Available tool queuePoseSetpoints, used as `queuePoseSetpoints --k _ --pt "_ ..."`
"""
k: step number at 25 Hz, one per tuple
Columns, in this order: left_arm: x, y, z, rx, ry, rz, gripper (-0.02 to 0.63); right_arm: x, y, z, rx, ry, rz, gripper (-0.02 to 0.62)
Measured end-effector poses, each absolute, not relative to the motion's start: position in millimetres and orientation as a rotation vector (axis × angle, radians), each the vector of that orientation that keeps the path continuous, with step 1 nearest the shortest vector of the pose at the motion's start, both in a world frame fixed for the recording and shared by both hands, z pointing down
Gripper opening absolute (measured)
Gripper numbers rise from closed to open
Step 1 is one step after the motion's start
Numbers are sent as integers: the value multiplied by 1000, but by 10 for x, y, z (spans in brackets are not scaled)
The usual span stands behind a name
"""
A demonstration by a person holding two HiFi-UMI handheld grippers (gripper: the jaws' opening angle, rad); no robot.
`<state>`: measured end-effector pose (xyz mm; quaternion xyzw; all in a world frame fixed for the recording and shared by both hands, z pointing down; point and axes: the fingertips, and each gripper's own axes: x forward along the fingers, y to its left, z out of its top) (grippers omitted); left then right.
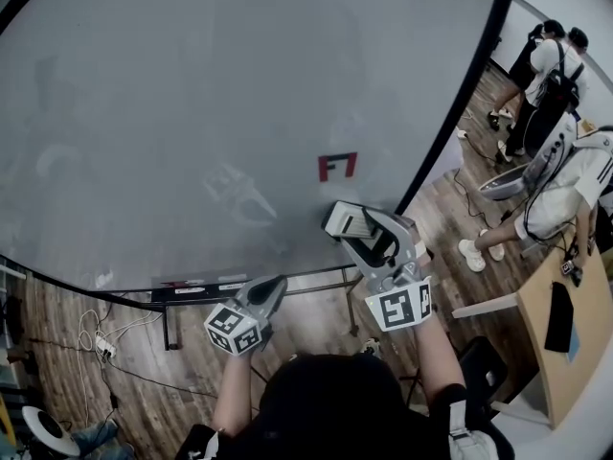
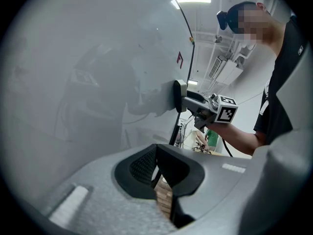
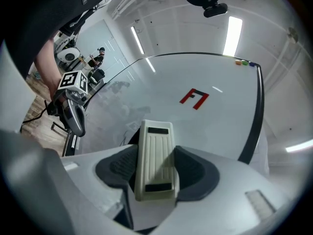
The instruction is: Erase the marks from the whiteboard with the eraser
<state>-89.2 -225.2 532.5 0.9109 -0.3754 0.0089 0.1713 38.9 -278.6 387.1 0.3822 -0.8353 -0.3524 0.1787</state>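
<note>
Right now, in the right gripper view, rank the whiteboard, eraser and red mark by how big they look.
1. whiteboard
2. eraser, though it sits nearest the camera, which inflates it
3. red mark

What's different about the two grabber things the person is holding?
The right gripper is clamped on the eraser, while the left gripper is shut with nothing in it. The right gripper is up at the whiteboard, just below the red mark. The left gripper hangs lower, near the board's bottom edge. Both are grey and carry a cube with square markers.
</note>
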Motion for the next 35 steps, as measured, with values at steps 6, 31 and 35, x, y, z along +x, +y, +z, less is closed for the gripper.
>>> queuePoseSetpoints --k 6,31,35 --pt "-974 -2220 5326 2593 -1065 34 11 266 -2752 3959 1048 -2418 -947 241" --pt "-803 -1964 5324 2674 -862 71 11 482 -2230 4702 1142 -2586 -425 242" --pt "-809 -1878 5399 2677 -811 80 11 423 -2061 5008 1171 -2577 -304 242"
